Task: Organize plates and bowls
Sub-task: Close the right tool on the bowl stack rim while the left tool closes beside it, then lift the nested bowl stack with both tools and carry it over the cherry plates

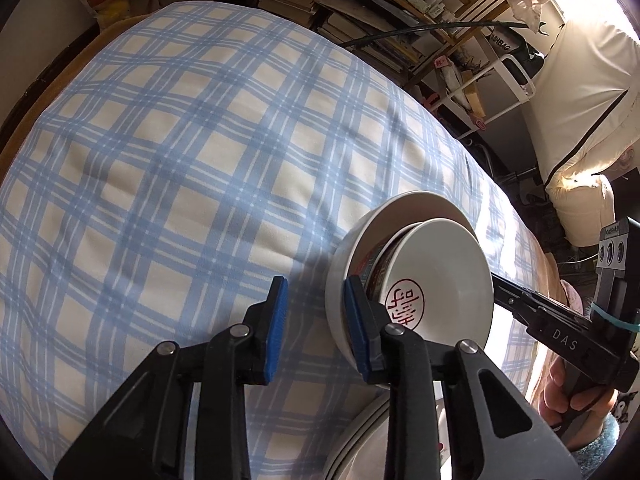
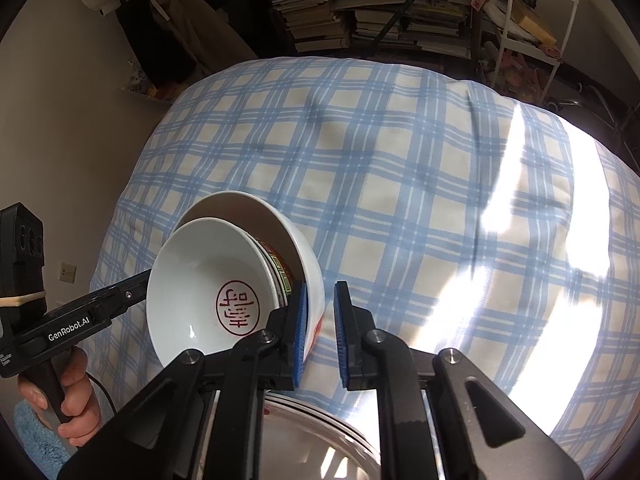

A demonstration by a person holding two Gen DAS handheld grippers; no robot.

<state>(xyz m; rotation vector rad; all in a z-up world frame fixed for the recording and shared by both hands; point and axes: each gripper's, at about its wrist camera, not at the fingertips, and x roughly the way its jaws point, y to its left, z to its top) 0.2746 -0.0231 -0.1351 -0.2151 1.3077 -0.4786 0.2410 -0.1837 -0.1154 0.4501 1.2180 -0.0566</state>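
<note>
Two nested white bowls are held tilted above the checked tablecloth. The inner bowl has a red seal mark and a patterned outside; the outer bowl is plain white. In the left wrist view my left gripper straddles the outer bowl's wall, jaws apart. In the right wrist view my right gripper straddles the outer bowl wall likewise, beside the inner bowl. Stacked plates lie below the grippers, also in the left wrist view.
The blue-and-cream checked cloth covers the table. Shelves of books and a white rack stand behind the far edge. A white cushion lies at the right. Bright sunlight falls on the cloth's right side.
</note>
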